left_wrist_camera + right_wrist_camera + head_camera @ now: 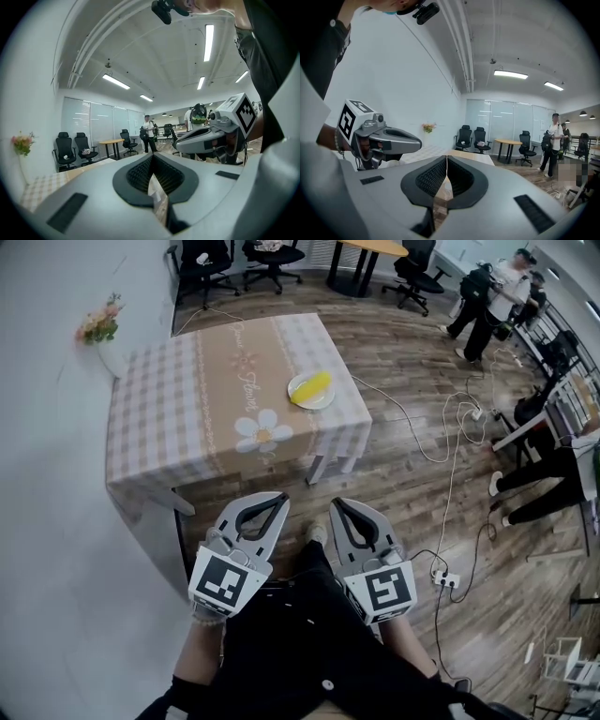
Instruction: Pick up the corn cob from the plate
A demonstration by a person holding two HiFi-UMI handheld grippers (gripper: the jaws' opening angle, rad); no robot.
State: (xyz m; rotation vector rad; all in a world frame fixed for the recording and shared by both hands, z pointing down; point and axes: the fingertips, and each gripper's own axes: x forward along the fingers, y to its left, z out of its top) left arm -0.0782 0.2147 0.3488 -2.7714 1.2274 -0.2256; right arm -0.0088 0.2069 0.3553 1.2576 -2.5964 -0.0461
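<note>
A yellow corn cob (312, 386) lies on a small pale plate (323, 403) near the right edge of a table (187, 418) covered with a checked, flower-printed cloth. Both grippers are held side by side close to the person's body, well short of the table's near edge and pointing roughly level toward it. The left gripper (281, 497) (151, 156) is shut, its jaws together with nothing between them. Beside it, the right gripper (335, 503) (446, 157) is also shut and empty. Neither gripper view shows the corn.
A vase of flowers (101, 329) stands at the table's far left corner by the white wall. White cables (450, 427) and a power strip (445, 579) lie on the wooden floor to the right. Office chairs (272, 259) and people (492, 296) are in the background.
</note>
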